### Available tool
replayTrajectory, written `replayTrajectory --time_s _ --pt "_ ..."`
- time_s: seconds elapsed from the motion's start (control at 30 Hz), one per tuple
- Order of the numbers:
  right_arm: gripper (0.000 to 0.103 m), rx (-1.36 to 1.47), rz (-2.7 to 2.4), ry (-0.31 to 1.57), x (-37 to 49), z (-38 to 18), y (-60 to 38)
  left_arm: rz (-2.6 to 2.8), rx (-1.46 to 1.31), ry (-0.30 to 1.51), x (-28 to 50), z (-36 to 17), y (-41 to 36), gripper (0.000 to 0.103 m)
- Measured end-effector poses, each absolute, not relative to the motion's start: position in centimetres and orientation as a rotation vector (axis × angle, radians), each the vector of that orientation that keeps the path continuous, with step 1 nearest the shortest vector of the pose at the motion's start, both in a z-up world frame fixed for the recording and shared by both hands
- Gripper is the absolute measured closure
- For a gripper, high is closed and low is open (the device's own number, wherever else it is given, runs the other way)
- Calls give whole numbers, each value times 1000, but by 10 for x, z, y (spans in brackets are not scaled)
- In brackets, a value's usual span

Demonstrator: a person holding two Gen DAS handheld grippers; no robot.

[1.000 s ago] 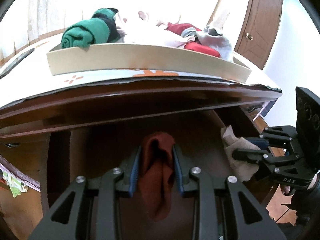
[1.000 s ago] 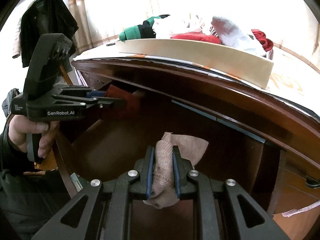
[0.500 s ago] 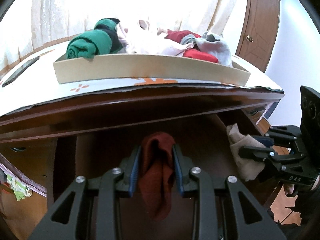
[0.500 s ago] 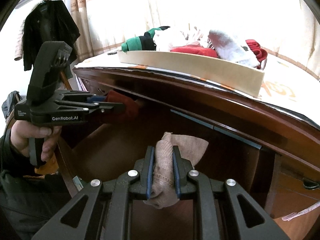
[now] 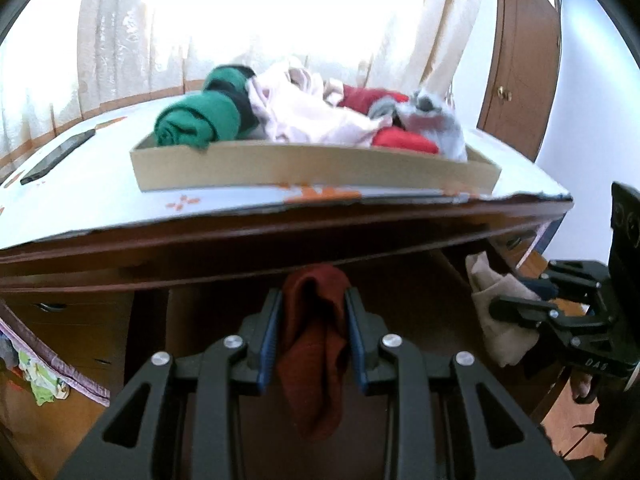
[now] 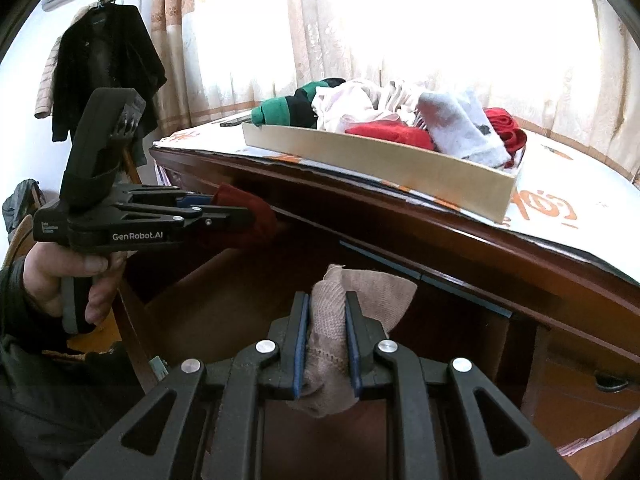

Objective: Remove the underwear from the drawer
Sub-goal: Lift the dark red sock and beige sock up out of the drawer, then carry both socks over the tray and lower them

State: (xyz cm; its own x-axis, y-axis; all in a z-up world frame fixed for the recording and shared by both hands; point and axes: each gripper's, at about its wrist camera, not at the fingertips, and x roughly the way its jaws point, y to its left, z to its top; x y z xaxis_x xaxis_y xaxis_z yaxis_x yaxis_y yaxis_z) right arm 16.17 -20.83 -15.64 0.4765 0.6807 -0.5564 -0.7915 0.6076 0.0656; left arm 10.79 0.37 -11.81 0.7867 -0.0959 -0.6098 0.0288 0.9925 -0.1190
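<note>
My left gripper is shut on dark red underwear, which hangs down between its blue pads in front of the open wooden drawer. In the right wrist view the same gripper shows at the left, held by a hand, with the red cloth at its tip. My right gripper is shut on beige underwear above the drawer's inside. The left wrist view shows that beige piece at the right edge.
A shallow cardboard tray on the desk top holds a green roll, pale pink, red and grey garments. A dark phone lies at the desk's left. A black coat hangs at the left, a brown door stands at the right.
Both views have tilted upward, so the desk top and tray sit lower in the picture and more of the tray's inside shows. Both grips on the garments are unchanged.
</note>
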Motion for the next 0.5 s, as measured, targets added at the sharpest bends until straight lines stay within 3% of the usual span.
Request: replayTrajectory --time_s 0.3,0.5 --pt "84 -250 906 353 167 -58 -191 -51 17 484 122 -31 -5 74" --pt "84 -283 841 347 224 -27 -156 -48 64 520 178 -8 -2 74"
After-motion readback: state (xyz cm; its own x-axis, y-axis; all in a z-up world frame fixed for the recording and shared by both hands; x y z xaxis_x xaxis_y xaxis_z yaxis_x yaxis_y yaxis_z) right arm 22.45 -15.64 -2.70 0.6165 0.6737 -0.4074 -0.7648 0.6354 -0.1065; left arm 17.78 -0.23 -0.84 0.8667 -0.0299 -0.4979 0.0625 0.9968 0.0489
